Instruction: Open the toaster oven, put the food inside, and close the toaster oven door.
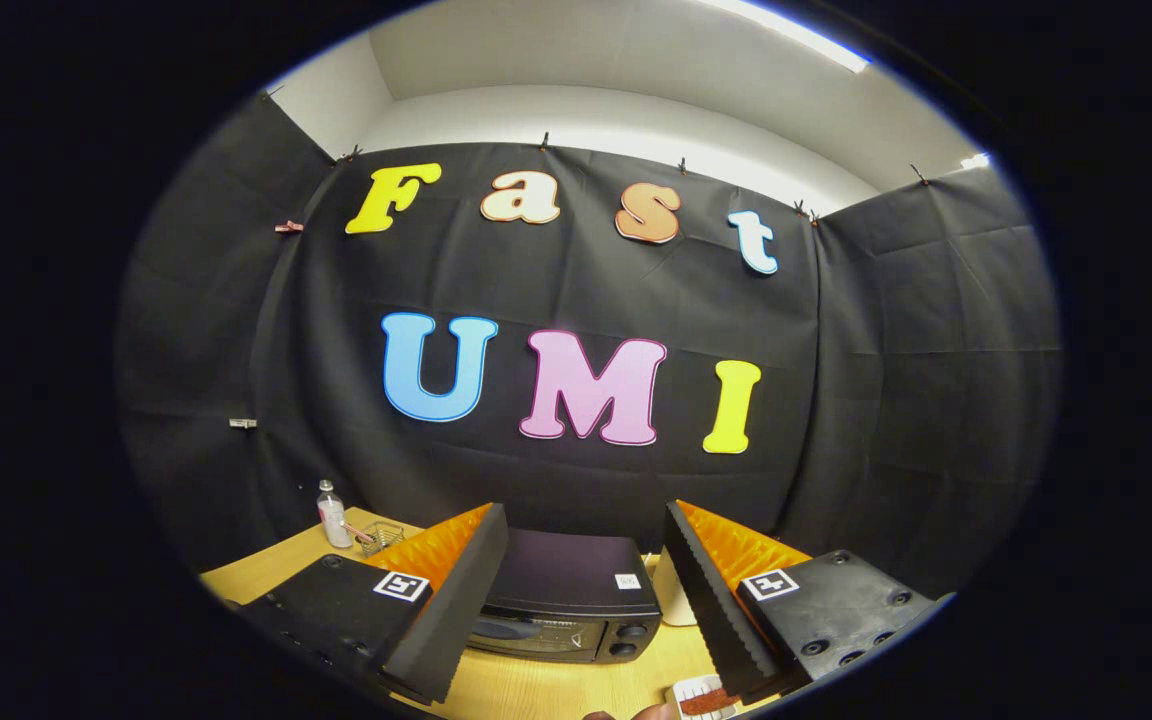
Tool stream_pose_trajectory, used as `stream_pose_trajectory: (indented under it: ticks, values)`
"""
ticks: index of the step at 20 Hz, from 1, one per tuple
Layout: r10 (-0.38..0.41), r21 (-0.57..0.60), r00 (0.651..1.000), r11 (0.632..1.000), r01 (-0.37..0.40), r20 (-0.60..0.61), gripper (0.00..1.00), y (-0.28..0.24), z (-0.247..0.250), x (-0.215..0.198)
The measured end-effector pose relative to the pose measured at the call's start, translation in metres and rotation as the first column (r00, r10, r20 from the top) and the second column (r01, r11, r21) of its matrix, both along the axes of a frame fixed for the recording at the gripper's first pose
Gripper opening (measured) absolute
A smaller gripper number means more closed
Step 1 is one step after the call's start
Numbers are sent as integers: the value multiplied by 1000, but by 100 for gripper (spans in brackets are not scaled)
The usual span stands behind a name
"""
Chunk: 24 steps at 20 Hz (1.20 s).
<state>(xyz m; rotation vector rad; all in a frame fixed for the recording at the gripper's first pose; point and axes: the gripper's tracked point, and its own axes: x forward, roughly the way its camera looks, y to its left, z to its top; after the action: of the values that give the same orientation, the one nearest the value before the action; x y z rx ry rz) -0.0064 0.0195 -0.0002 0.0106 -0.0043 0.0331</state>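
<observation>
The toaster oven (568,598) is seen between the two fingers of the gripper (586,600), set on the wooden table (536,690). It is black, with its door shut and two knobs on its right side. Its left part is hidden by the left finger. A small white sticker on top cannot be read. The fingers are spread wide, with nothing gripped. A bottle (333,514) and wire basket (381,537) are seen well apart.

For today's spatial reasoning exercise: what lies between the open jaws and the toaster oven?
In the gripper view, only bare wooden table lies between the open gripper and the closed toaster oven, which sits just ahead, framed by the jaws.
</observation>
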Motion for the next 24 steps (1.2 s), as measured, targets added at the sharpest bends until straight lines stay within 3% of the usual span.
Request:
stream_pose_trajectory:
  ticks: [10,24]
  values:
    - [30,11,999,1000,-29,-34,97,34,-25,17]
    - [34,16,969,999,-31,-246,97,72,-140,60]
